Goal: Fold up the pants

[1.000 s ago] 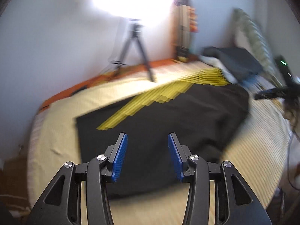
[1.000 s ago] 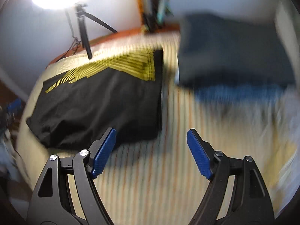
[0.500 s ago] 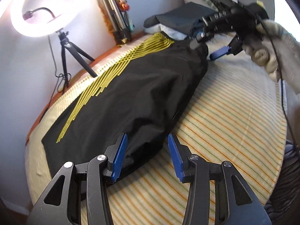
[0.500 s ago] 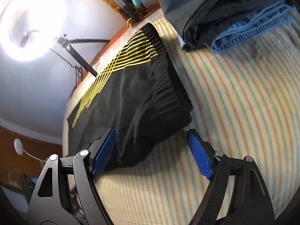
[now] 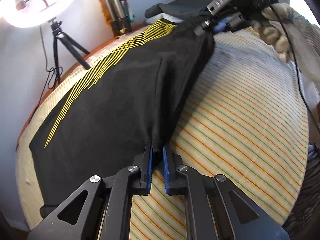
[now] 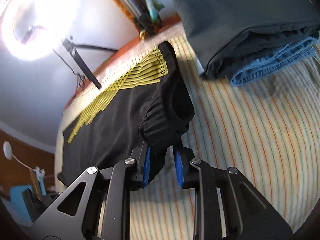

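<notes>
Black pants [image 5: 120, 100] with yellow stripes lie flat on the striped bed sheet [image 5: 240, 120]. My left gripper [image 5: 158, 152] is shut on the near edge of the pants at the leg end. My right gripper [image 6: 162, 150] is shut on the black elastic waistband [image 6: 160, 124], lifting its near corner slightly. In the left wrist view the right gripper [image 5: 212, 26] shows at the far end of the pants [image 6: 120, 116], held by a gloved hand [image 5: 280, 32].
A stack of folded clothes, dark grey over blue denim [image 6: 250, 30], sits on the bed beyond the waistband. A ring light on a tripod [image 5: 58, 40] stands by the wall at the bed's far side. The bed edge drops off at the right [image 5: 304, 160].
Both grippers moved down onto the pants and closed: the left on the near edge at the leg end, the right on the waistband corner. Both were open half a second ago.
</notes>
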`<state>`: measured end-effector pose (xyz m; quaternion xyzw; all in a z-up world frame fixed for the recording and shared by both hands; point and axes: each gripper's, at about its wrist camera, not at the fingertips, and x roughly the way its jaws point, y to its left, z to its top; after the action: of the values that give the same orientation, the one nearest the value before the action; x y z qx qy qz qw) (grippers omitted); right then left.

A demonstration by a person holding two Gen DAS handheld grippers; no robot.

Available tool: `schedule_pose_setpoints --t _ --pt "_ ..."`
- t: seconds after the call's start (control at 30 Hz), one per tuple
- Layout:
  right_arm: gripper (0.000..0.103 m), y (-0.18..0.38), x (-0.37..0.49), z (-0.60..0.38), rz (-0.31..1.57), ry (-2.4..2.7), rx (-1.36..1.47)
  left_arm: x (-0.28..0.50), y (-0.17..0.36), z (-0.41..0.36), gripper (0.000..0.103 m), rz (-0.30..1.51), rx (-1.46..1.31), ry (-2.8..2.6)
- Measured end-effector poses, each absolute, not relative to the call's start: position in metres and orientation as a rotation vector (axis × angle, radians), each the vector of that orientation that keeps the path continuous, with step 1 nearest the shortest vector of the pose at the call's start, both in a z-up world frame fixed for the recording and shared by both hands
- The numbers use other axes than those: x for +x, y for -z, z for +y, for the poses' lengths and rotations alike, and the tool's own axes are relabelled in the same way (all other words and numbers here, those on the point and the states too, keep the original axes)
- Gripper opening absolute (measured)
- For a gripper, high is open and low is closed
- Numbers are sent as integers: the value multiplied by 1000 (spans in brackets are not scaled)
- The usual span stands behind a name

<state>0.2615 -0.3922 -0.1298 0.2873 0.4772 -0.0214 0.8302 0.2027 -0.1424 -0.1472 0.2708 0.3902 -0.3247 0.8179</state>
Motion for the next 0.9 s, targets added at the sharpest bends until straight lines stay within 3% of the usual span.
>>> schedule_pose_setpoints --t 0.07,0.17,0.27,0.7,0.9 --pt "24 138 266 -390 1073 49 570 205 145 -141 15 853 546 687" --pt "36 137 259 -395 1052 59 568 202 132 -131 27 845 481 676" --pt "38 129 243 -400 1037 54 585 193 114 -109 33 815 420 631" --pt "44 64 155 -378 891 13 492 137 77 36 34 821 185 279" --pt "44 51 132 -366 866 -14 490 126 73 58 34 819 40 244"
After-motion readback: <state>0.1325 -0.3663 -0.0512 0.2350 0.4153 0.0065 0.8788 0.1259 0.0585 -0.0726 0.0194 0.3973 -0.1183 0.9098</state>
